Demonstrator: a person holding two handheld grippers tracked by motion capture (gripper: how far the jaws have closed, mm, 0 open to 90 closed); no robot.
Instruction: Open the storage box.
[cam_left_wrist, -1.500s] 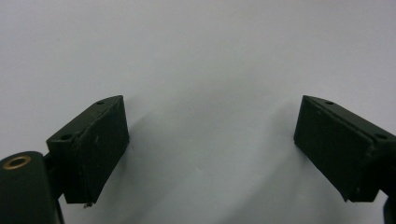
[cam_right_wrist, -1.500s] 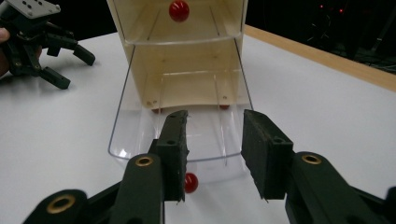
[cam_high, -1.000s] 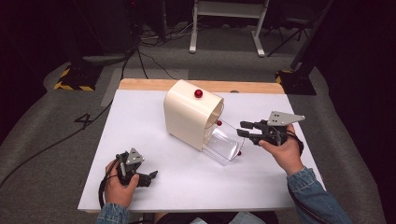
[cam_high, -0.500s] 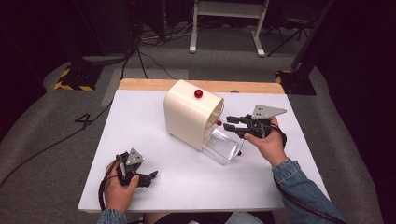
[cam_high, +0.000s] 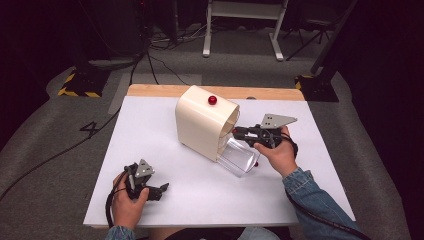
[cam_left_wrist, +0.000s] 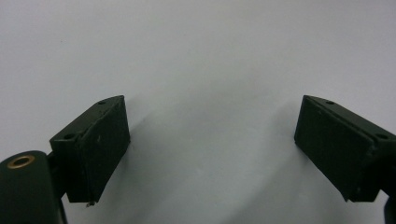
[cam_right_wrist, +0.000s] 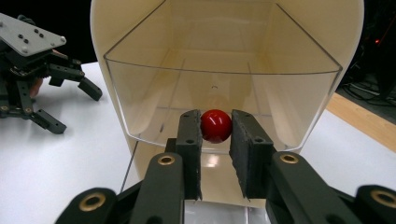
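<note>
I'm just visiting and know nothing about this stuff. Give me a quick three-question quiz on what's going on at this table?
1. True or false: the right gripper has its jaws around the red knob on the clear drawer.
2. The left gripper is: A) open, resting on the white table; B) clamped on the cream box; C) holding the drawer.
3. What colour is the knob on top of the box?

Key: 1. True. 2. A. 3. Red.
</note>
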